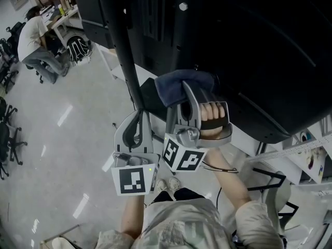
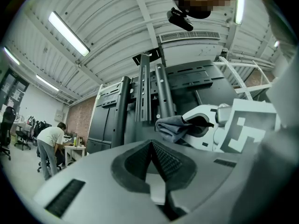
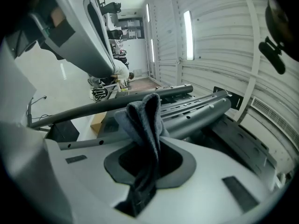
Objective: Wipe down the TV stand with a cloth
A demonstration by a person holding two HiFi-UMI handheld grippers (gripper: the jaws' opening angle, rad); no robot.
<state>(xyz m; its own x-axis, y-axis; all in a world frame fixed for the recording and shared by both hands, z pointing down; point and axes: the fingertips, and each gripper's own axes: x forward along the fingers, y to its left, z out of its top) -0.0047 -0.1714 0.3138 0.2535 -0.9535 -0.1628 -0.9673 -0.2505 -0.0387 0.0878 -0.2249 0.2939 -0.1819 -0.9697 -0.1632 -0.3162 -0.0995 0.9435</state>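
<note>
A dark grey-blue cloth (image 1: 179, 84) is bunched against the black TV stand, beside its upright column (image 1: 122, 40) and under the TV's black back panel (image 1: 249, 45). My right gripper (image 1: 188, 90) is shut on the cloth (image 3: 145, 120), which sticks up between the jaws of the right gripper (image 3: 148, 143) and touches the stand's grey bars (image 3: 196, 111). My left gripper (image 1: 137, 119) is just left of it, near the column, shut with nothing between its pads (image 2: 161, 157). The left gripper view shows the cloth (image 2: 174, 126) held against the stand's columns (image 2: 142, 92).
A person (image 1: 31, 35) bends at a desk at the far left, with a backpack (image 1: 78, 48) nearby. Office chairs (image 1: 8, 134) stand along the left edge. A white rack (image 1: 306, 154) stands at the right. Pale glossy floor (image 1: 67, 154) lies left of the stand.
</note>
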